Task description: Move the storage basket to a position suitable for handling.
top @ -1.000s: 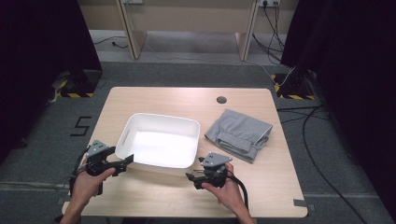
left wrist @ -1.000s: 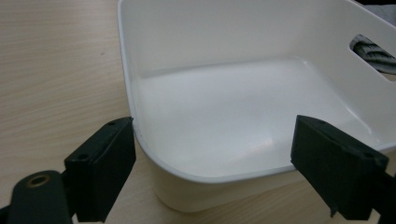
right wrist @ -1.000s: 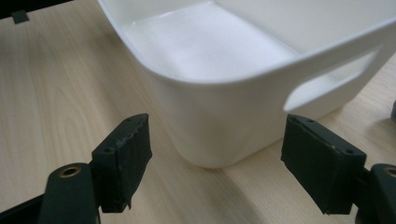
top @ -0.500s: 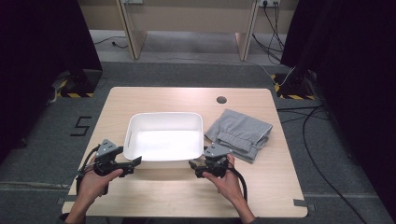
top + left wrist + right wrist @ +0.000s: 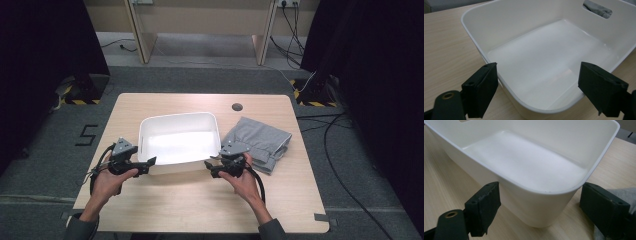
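An empty white plastic tub (image 5: 178, 117) stands in the middle of the wooden table. A folded grey cloth (image 5: 257, 142) lies just right of it. My left gripper (image 5: 150, 164) is at the tub's near left corner. In the left gripper view the left gripper (image 5: 537, 87) straddles that corner of the tub (image 5: 524, 22); its jaws have just been closing but stand apart from the walls. My right gripper (image 5: 209, 167) is at the near right corner. There the right gripper (image 5: 540, 205) has just been opening around the tub's wall (image 5: 529, 202), with the cloth (image 5: 624, 193) beside one jaw.
A round cable hole (image 5: 237, 106) sits in the tabletop behind the cloth. Bare table lies between the tub and the near edge, where the person's forearms come in. The grey cloth (image 5: 599, 10) shows through the tub's far handle slot. Cables run over the floor at the right.
Both grippers have moved in to the tub's near corners. The tub has turned square to the table and shifted slightly away from the person. The cloth has stayed put.
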Demonstrator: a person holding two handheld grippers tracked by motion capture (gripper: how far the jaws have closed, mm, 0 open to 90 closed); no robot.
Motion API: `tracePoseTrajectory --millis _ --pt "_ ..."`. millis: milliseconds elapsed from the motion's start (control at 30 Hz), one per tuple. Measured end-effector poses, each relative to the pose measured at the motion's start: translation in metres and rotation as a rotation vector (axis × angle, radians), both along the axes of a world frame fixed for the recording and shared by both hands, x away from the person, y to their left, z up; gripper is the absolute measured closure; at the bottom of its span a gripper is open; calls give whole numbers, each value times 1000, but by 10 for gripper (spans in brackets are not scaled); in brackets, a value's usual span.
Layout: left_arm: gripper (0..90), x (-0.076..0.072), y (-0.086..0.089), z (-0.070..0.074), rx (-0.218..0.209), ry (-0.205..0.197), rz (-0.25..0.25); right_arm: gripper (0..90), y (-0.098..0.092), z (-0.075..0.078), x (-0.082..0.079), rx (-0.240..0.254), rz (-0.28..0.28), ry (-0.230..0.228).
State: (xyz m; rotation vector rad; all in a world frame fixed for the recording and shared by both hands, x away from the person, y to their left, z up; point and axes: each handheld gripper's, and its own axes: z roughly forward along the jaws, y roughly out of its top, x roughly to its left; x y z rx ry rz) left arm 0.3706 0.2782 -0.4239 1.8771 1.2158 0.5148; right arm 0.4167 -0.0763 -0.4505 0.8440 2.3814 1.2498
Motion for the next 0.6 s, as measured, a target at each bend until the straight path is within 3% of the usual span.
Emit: tracePoseTrajectory --millis 133,367,467,600 --pt "229 8 5 -2 4 -18 4 183 -1 -1 2 21 2 1" --pt "230 19 6 -2 16 -21 -4 179 1 -1 -7 25 -12 8" --pt "227 26 5 -2 48 -27 -8 161 4 -2 -8 6 -18 2" --pt "227 34 7 -5 44 -42 -6 156 6 -3 -8 20 -24 9"
